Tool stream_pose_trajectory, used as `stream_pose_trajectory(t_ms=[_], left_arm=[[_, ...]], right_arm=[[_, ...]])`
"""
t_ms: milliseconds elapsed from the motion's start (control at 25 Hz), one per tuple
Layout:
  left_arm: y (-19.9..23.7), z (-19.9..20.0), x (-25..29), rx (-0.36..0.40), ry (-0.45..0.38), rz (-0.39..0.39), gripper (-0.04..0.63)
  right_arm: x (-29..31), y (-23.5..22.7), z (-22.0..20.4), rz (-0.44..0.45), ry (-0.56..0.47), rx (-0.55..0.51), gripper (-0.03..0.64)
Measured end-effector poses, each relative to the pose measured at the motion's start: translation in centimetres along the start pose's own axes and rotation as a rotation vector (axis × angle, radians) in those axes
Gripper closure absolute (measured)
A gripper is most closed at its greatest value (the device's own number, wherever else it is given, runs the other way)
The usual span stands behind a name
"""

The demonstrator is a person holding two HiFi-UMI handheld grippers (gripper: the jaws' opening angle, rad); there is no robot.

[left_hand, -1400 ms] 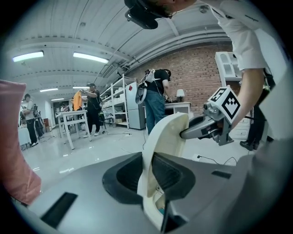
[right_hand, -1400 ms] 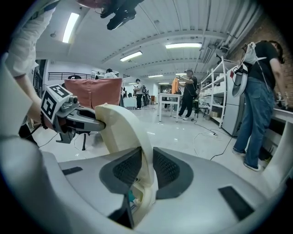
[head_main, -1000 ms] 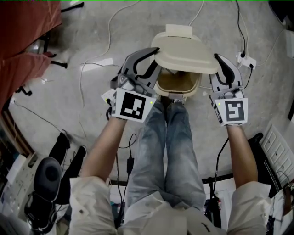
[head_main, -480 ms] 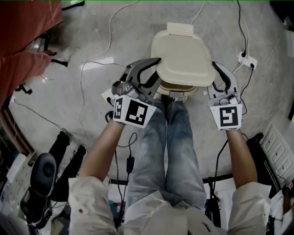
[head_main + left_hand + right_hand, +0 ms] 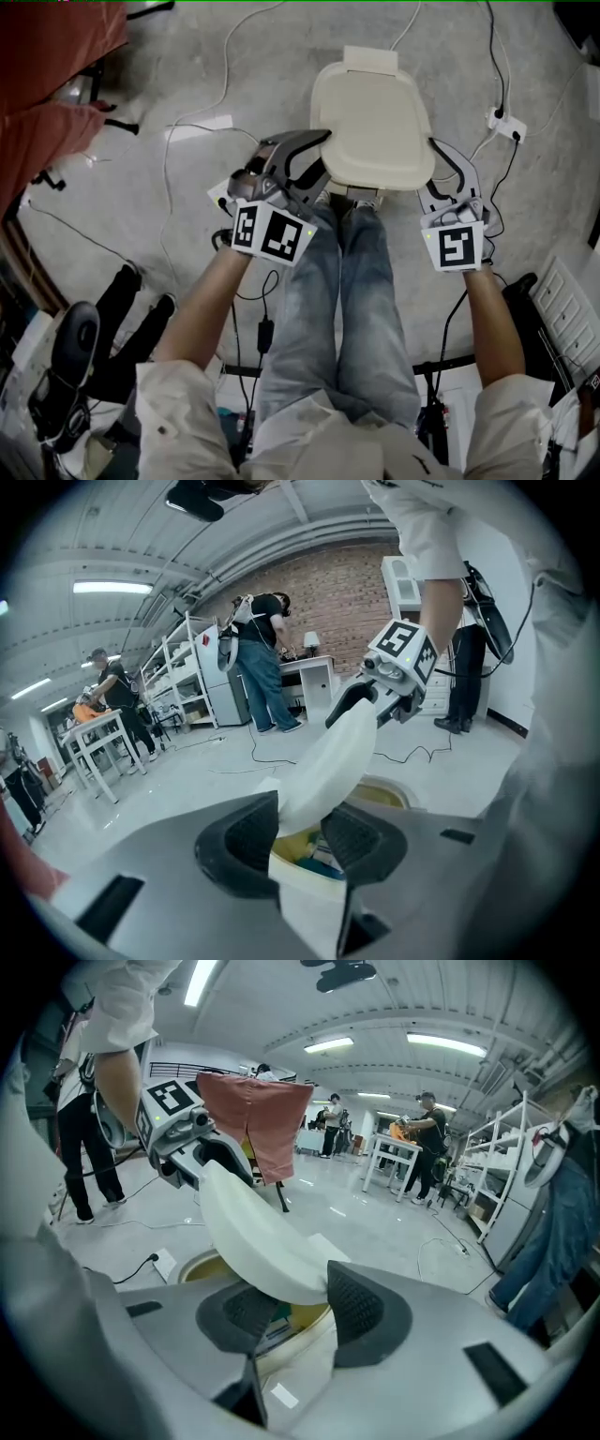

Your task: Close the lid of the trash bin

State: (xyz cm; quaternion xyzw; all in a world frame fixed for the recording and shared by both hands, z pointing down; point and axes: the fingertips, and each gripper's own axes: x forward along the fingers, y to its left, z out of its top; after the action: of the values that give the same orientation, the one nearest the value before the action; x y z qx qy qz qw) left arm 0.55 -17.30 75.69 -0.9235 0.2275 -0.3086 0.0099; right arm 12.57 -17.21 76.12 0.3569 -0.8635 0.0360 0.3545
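Left gripper (image 5: 317, 161) at left edge of lid (image 5: 370, 117). Its jaws have just been opening and are now apart, with the lid rim between the 2 pads, not clamped. Lid is cream, tilted, low over bin (image 5: 382, 795), not fully down, yellow inside shows under it. Bin sits on the floor just ahead of the person's feet. Right gripper (image 5: 433, 171) at lid's right edge. Jaws also just been opening, apart, rim loose between them.

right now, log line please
cream plastic bin lid: tilted over trash bin, not shut | left gripper, right gripper: jaws just been opening, lid edge between
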Motion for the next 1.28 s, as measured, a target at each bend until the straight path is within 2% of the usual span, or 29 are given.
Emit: stream_pose_trajectory(t_ms=[400, 760, 1000, 1280], left_arm=[[-0.9, -0.8, 0.0, -0.019, 0.0, -0.017, 0.423], [-2.1, -1.5, 0.4, 0.021, 0.022, -0.041, 0.402], [-3.3, -2.4, 0.5, 0.082, 0.049, -0.068, 0.382], [-4.6, -3.5, 0.7, 0.101, 0.048, -0.105, 0.356]], right_arm=[[0.0, 1.0, -0.4, 0.067, -0.014, 0.015, 0.407], [-0.3, 2.3, -1.3, 0.179, 0.002, 0.018, 0.326], [-0.3, 4.0, -2.2, 0.254, 0.035, 0.005, 0.262], [-0.2, 5.6, -3.2, 0.319, 0.054, 0.004, 0.212]])
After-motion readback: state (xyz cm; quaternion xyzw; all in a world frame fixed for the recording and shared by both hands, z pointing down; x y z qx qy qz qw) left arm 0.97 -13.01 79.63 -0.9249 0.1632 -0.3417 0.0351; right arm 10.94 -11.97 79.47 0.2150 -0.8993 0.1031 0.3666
